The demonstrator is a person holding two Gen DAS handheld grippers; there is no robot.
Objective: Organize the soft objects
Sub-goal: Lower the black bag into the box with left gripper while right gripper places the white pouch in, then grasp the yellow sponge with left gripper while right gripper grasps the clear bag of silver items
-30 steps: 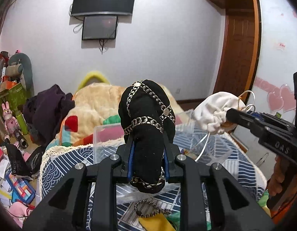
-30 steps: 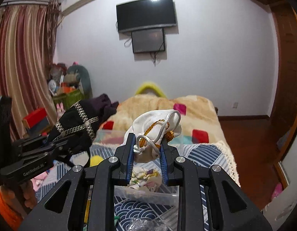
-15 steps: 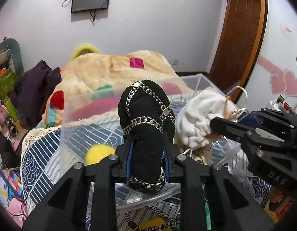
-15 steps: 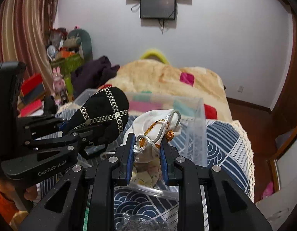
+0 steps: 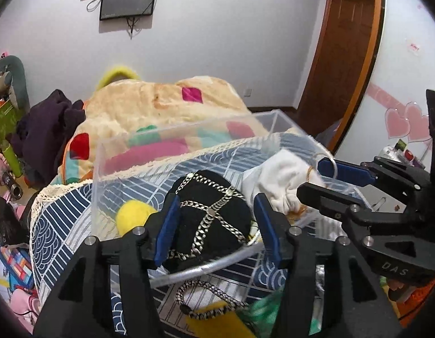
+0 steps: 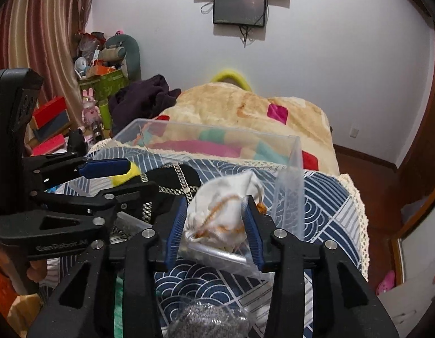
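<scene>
A clear plastic bin (image 5: 172,138) stands on the blue patterned bedspread. A black pouch with silver chains (image 5: 210,219) lies inside it, between the spread fingers of my open left gripper (image 5: 216,225). A yellow fuzzy ball (image 5: 133,215) sits in the bin to its left. A white drawstring pouch (image 6: 226,211) with orange cord lies in the bin between the parted fingers of my open right gripper (image 6: 216,225). The white pouch also shows in the left wrist view (image 5: 279,180), with the right gripper (image 5: 327,180) beside it.
A beige patchwork blanket (image 5: 161,104) and dark clothes (image 5: 45,129) lie behind the bin. A yellow item with a chain strap (image 5: 214,315) and a green item (image 5: 268,307) lie in front of it. A grey glittery thing (image 6: 209,321) lies near me. Toys clutter the left floor.
Both grippers dropped down into the bin and opened. The black pouch and the white pouch left the jaws and now rest in the bin.
</scene>
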